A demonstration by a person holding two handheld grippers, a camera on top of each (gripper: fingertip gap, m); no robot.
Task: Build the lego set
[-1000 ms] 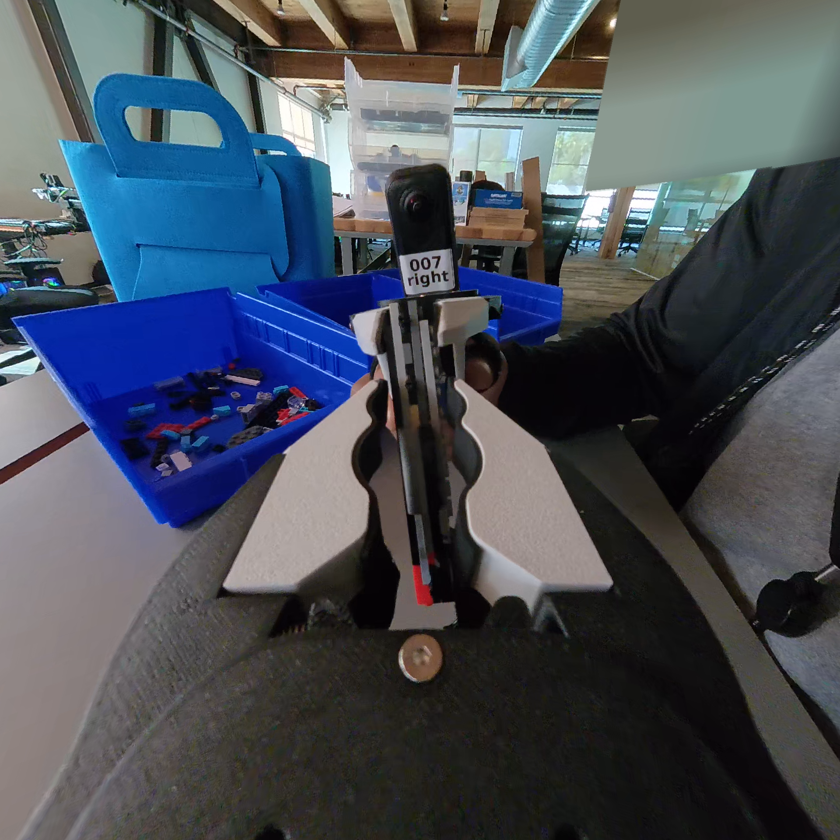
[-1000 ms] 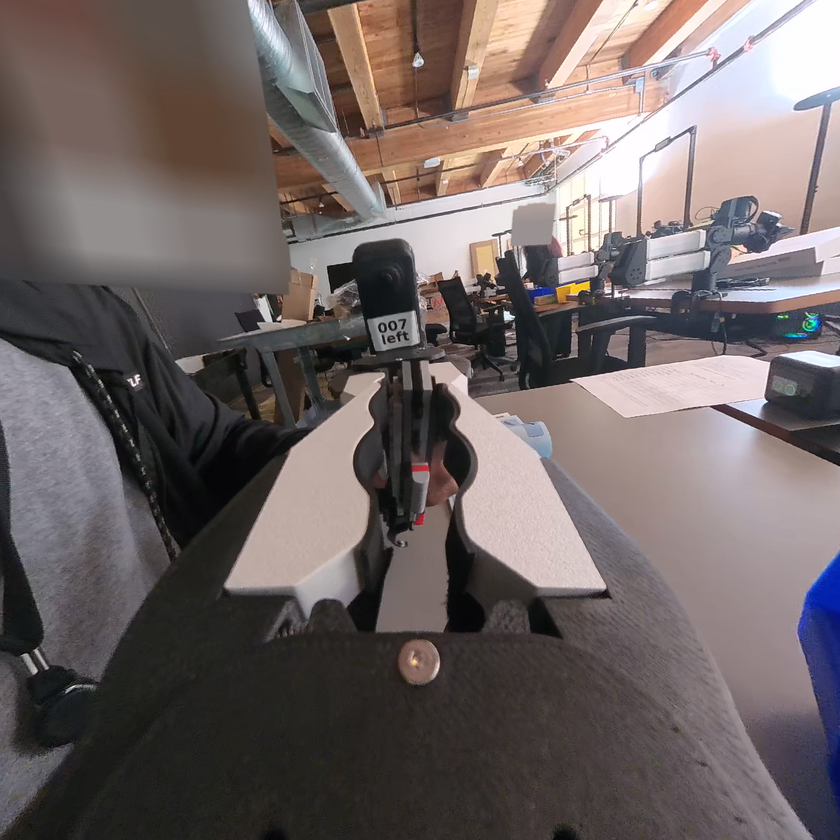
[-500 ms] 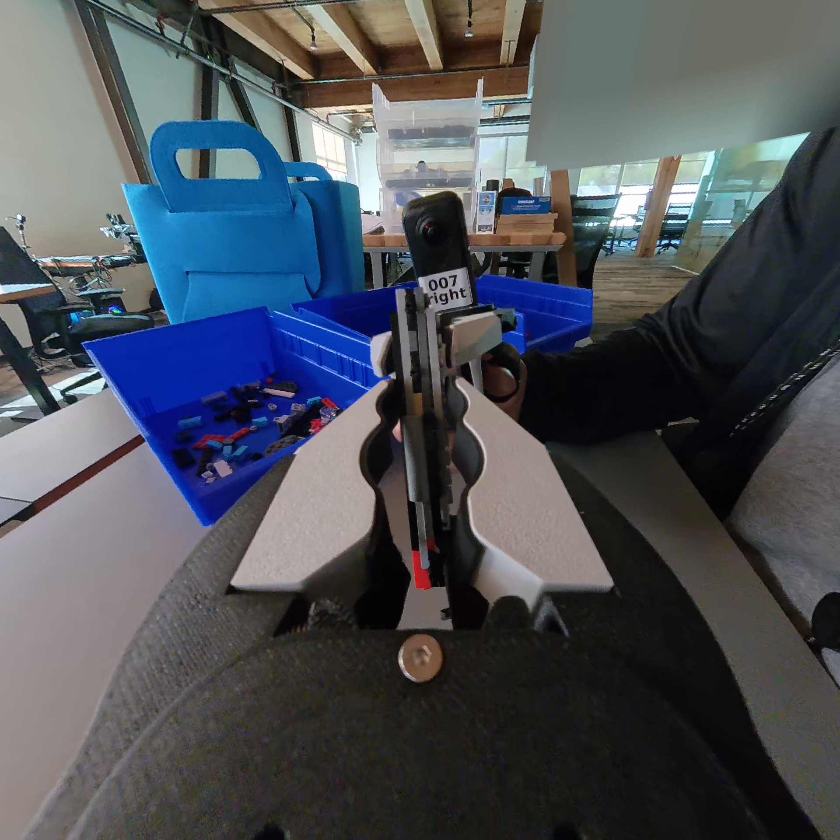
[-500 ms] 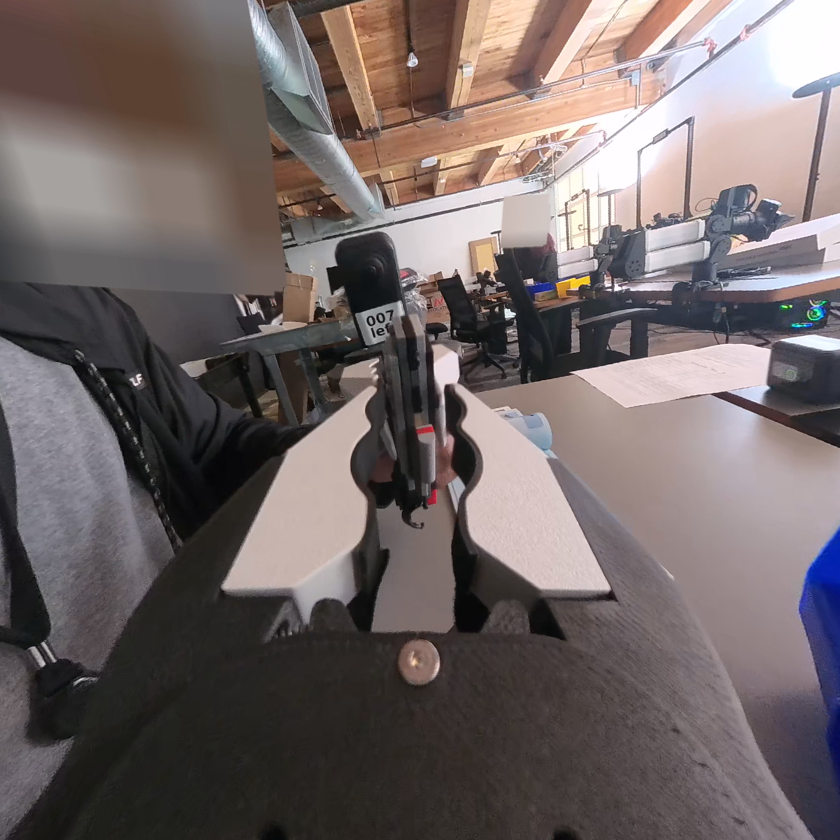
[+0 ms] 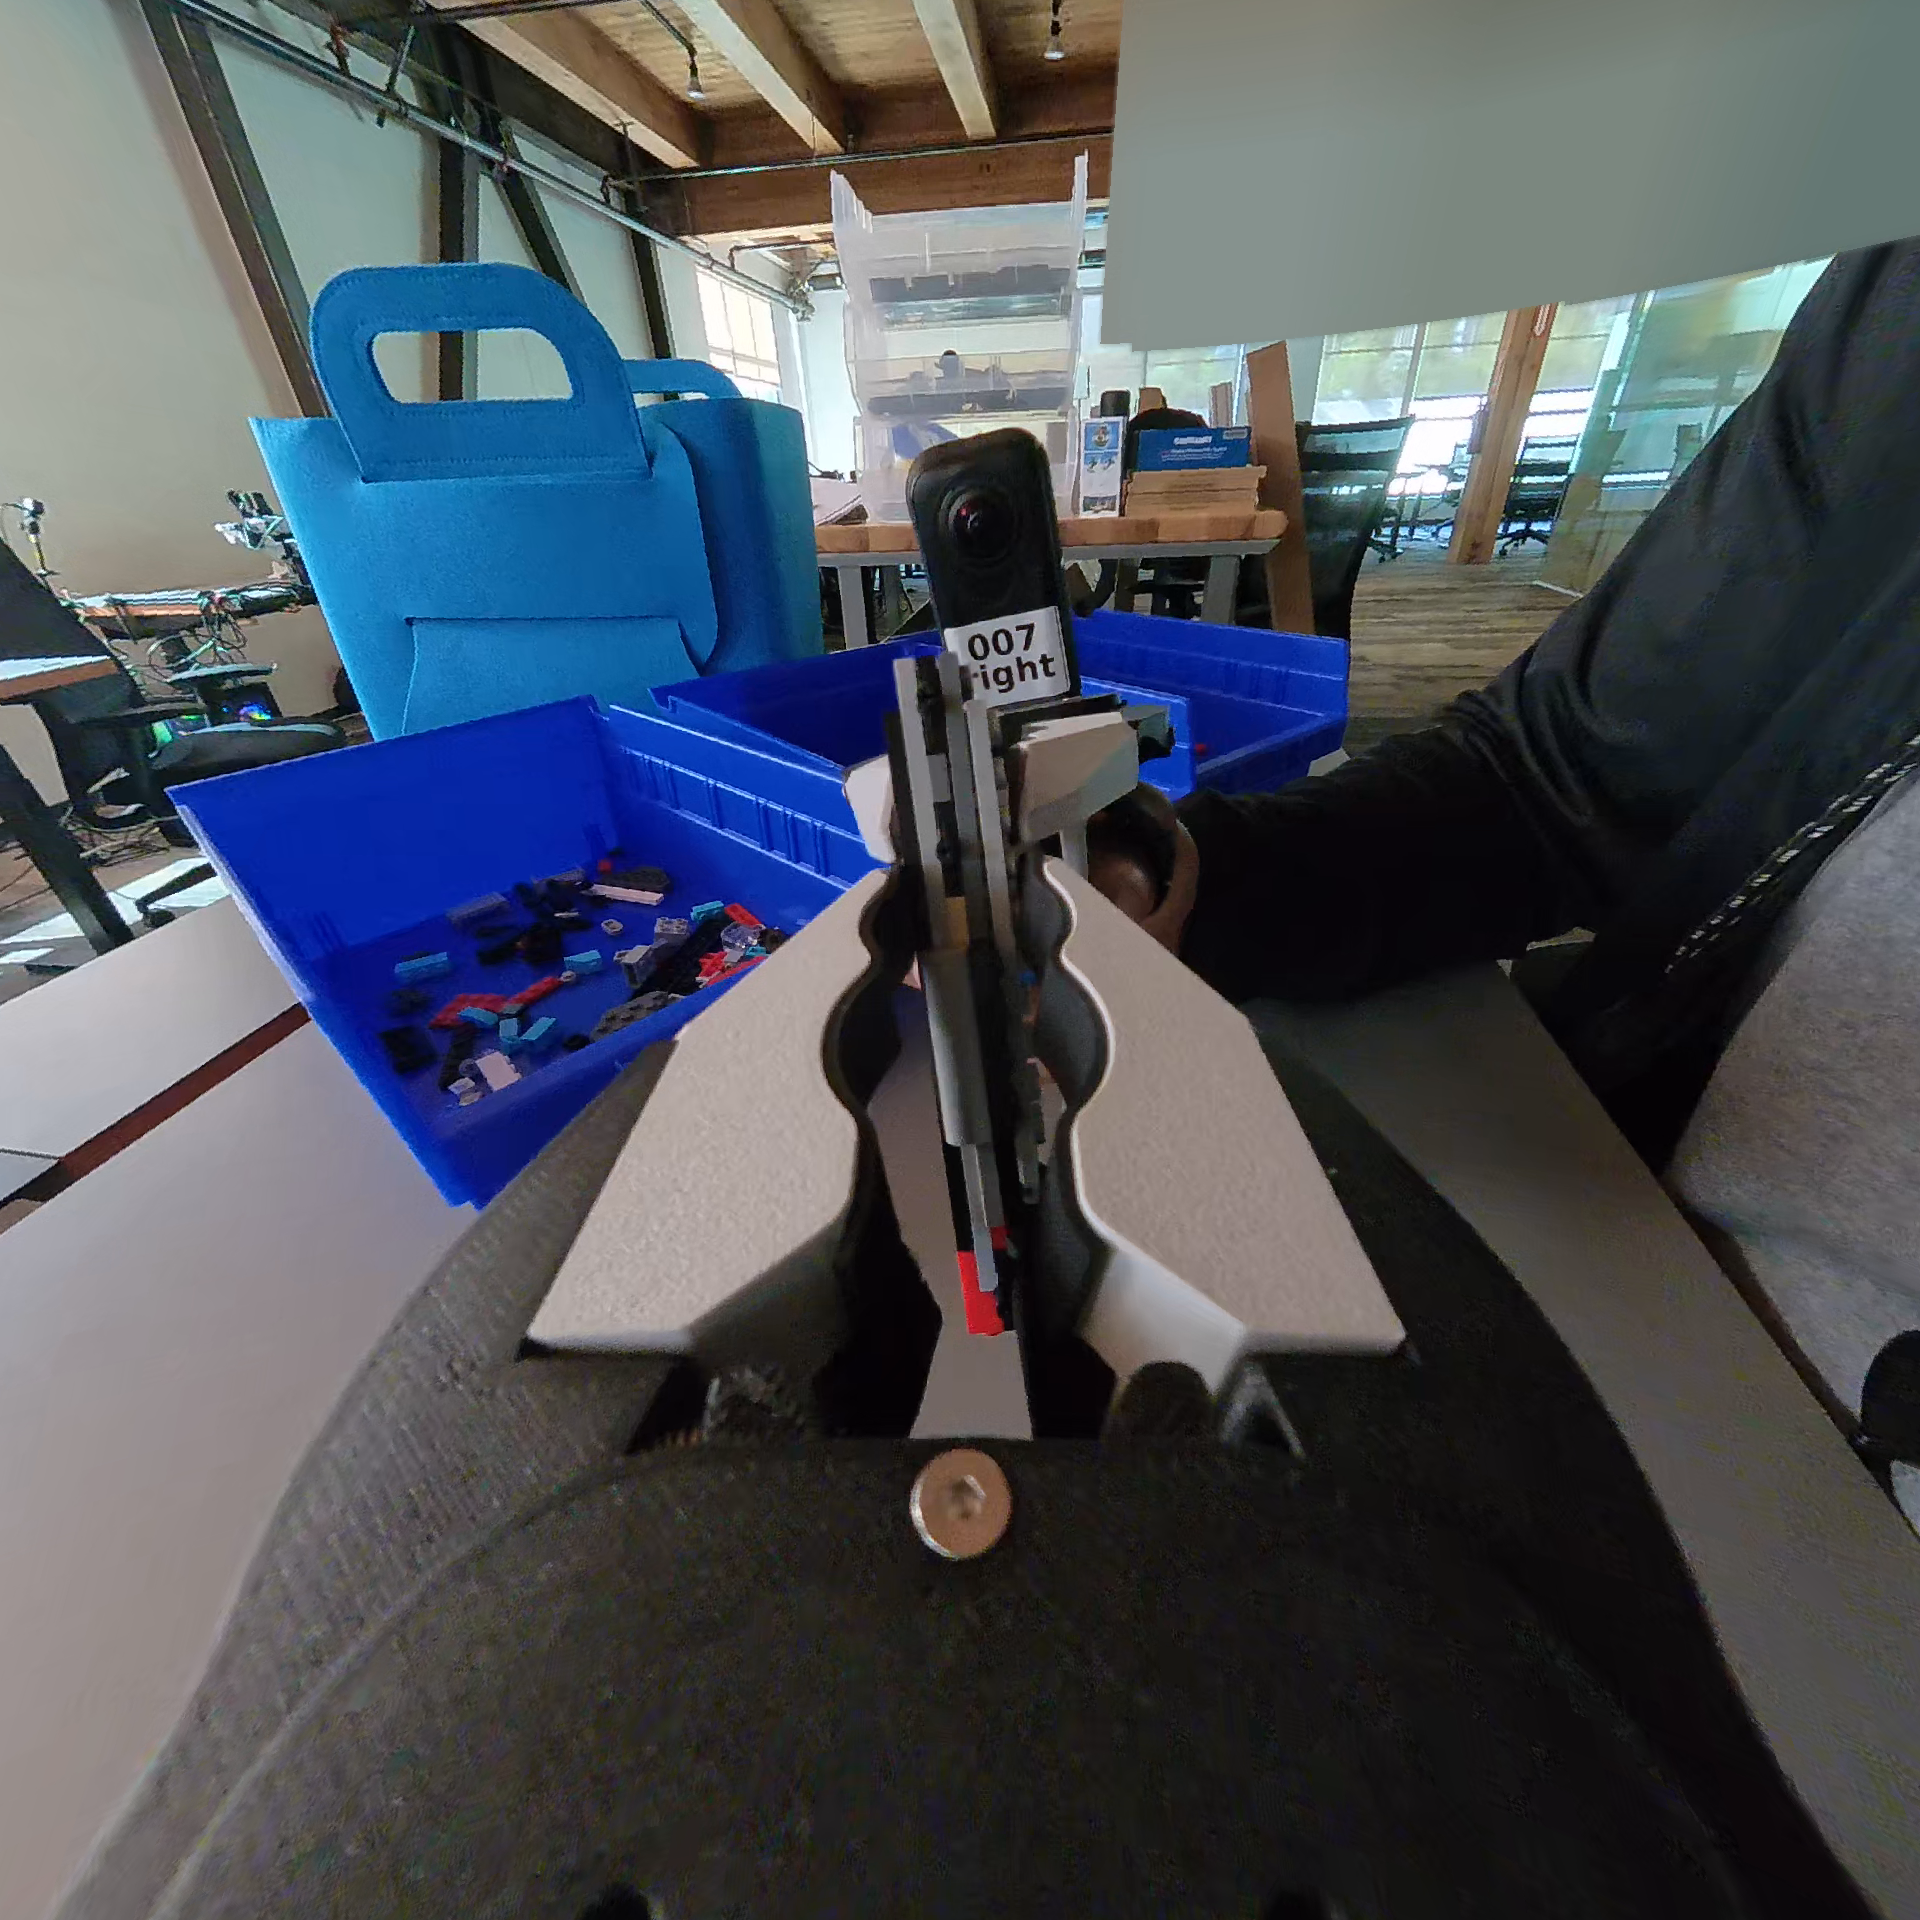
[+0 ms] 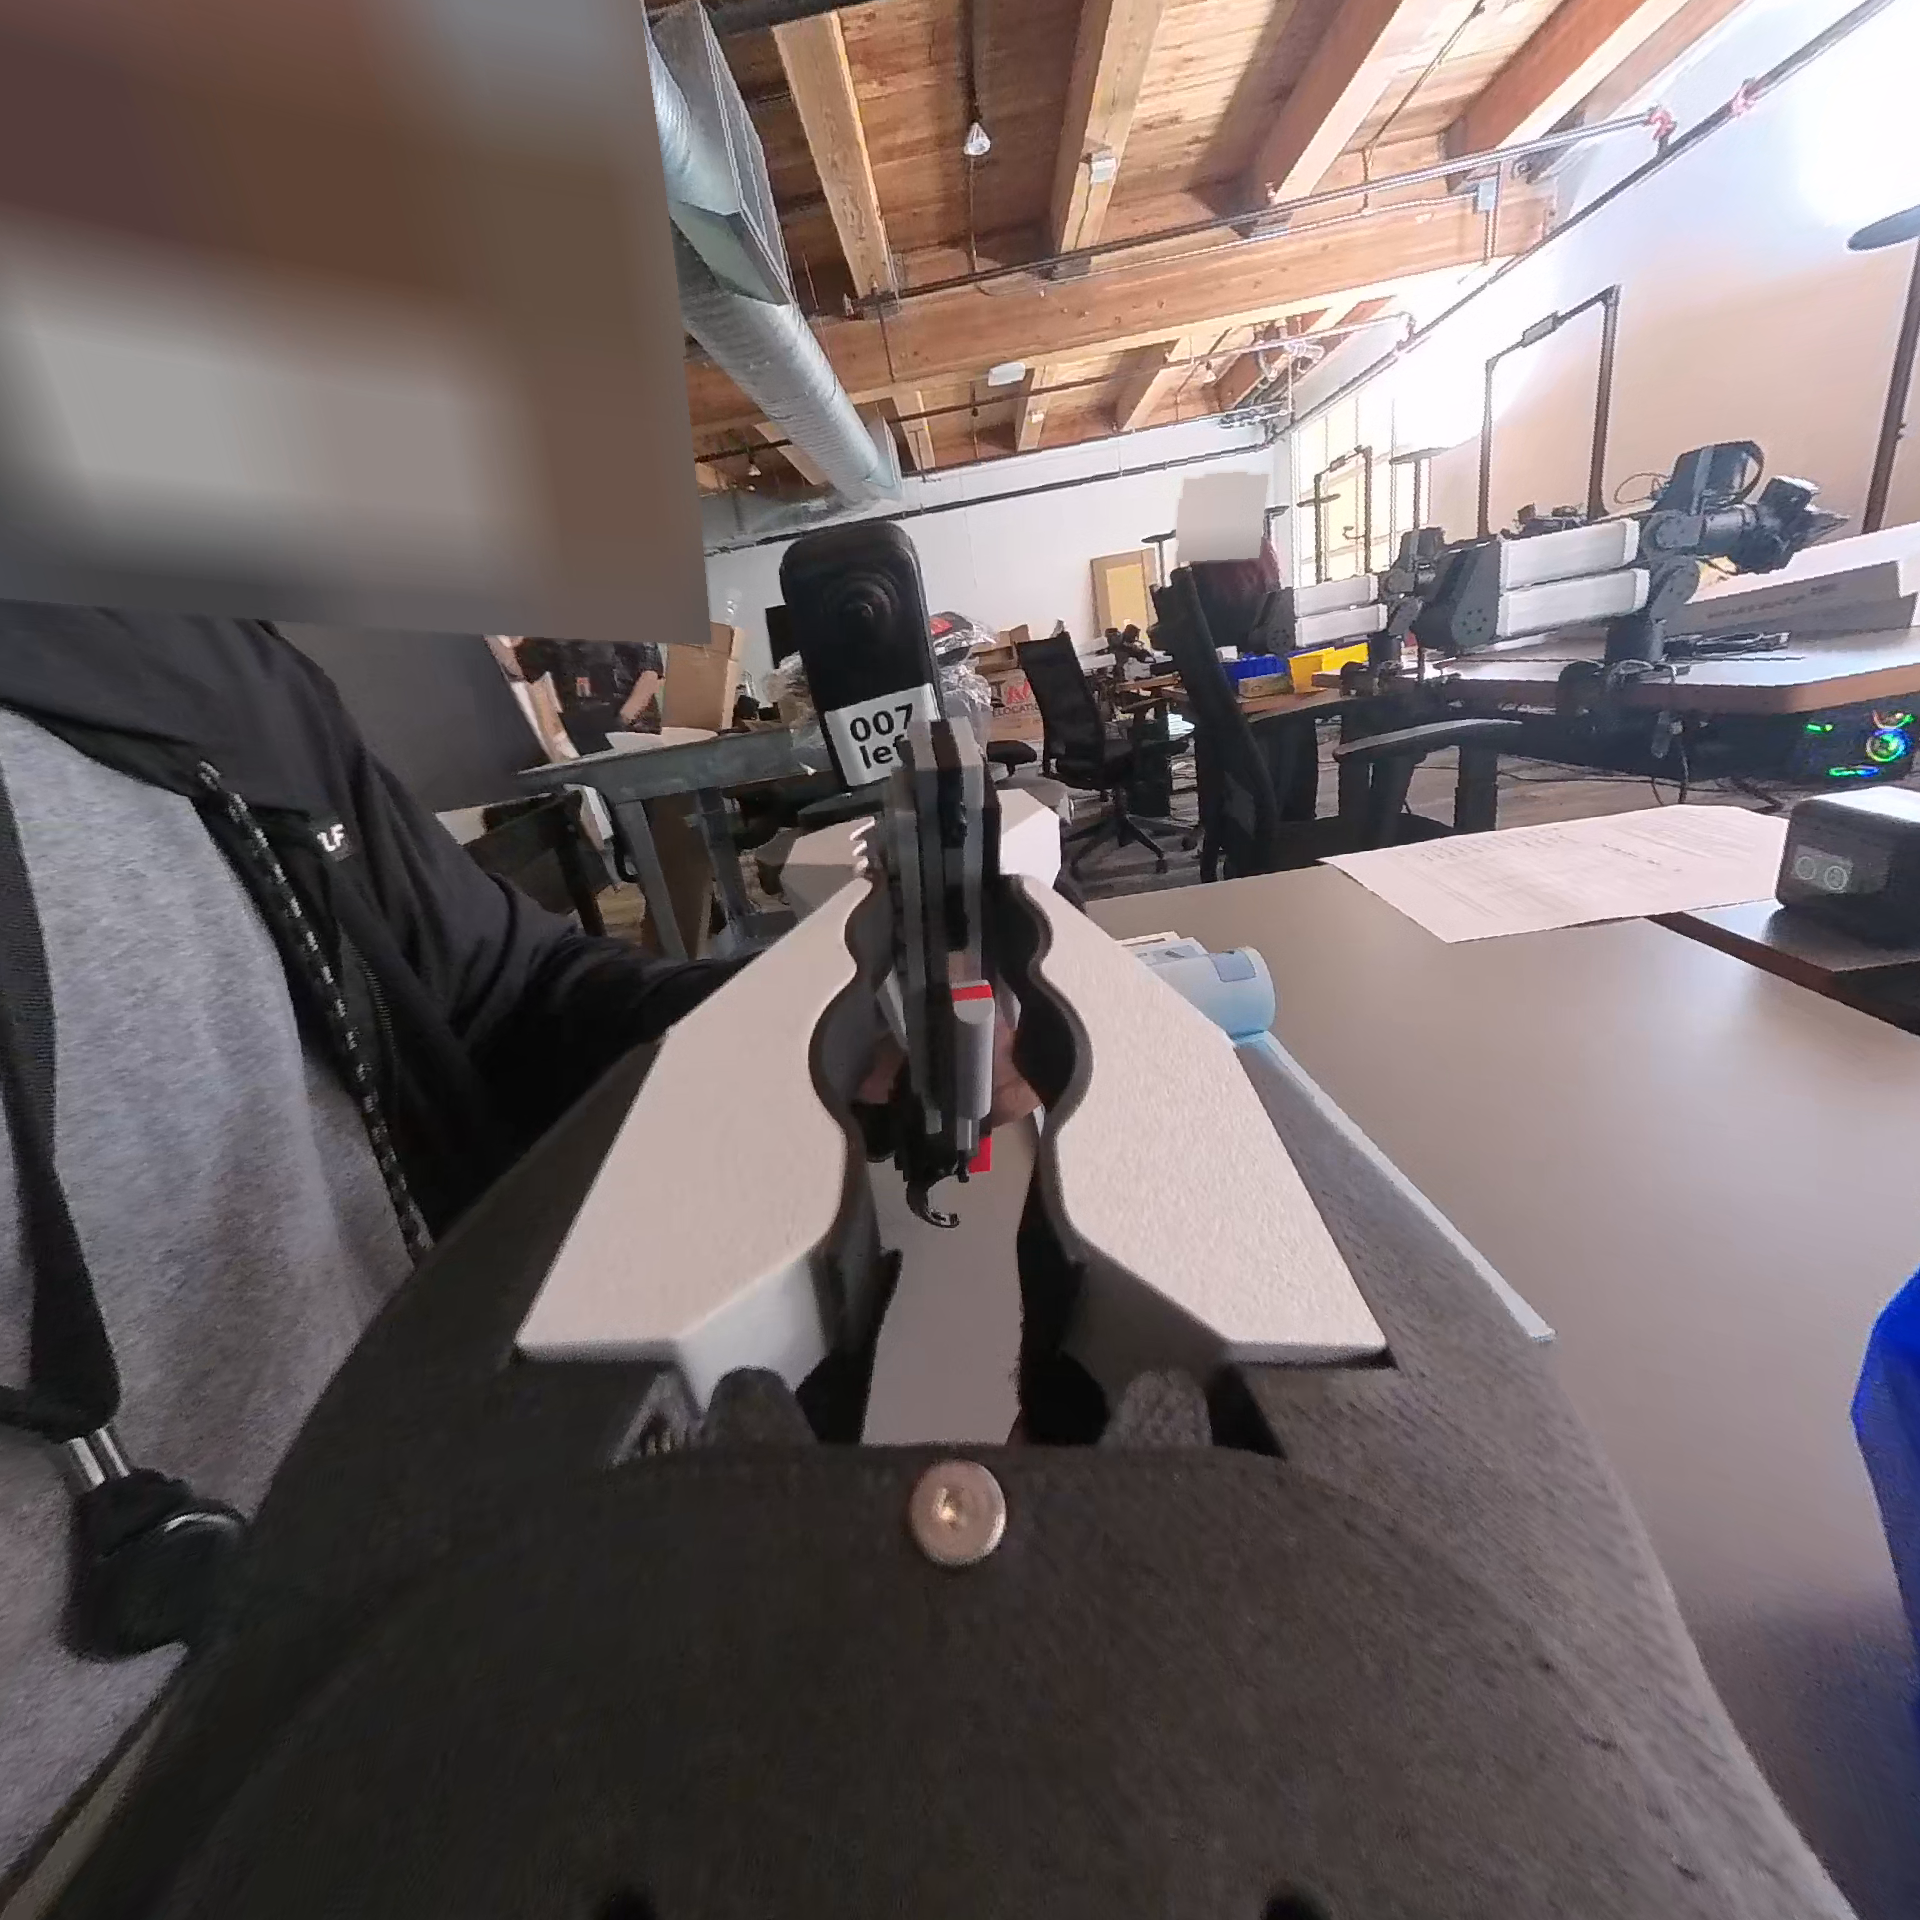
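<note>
The lego assembly (image 5: 961, 935), a long, thin stack of grey and black plates with a red piece at its near end, stood edge-on between the two handheld grippers, which faced each other above a grey table (image 5: 156, 1299). In the left wrist view, the left gripper (image 5: 961, 997) had its white fingers (image 5: 727, 1143) drawn close on either side of the model, though whether they pressed on it could not be told from the edge-on angle. The right gripper (image 5: 997, 769), seen head-on beyond with its black camera upright above it, met the model at its far end, with a hand (image 5: 1132, 873) visible behind it.

In the right wrist view, the same lego assembly (image 6: 940, 997) ran up the middle of the right gripper (image 6: 945, 997), a small black hook hanging from its near end beside a red piece. Its fingers (image 6: 727, 1143) likewise flanked the model closely, their grip unclear.

A blue bin (image 5: 436, 831) on the table to the left held loose lego pieces (image 5: 571, 966) in black, red, light blue and grey. A second blue bin (image 5: 1247, 675) sat behind it, with blue felt bags (image 5: 499, 540) standing farther back. A person in a grey top and black jacket (image 6: 208, 1039) held both tools. Sheets of paper (image 6: 1558, 873) lay on the table across from them.
</note>
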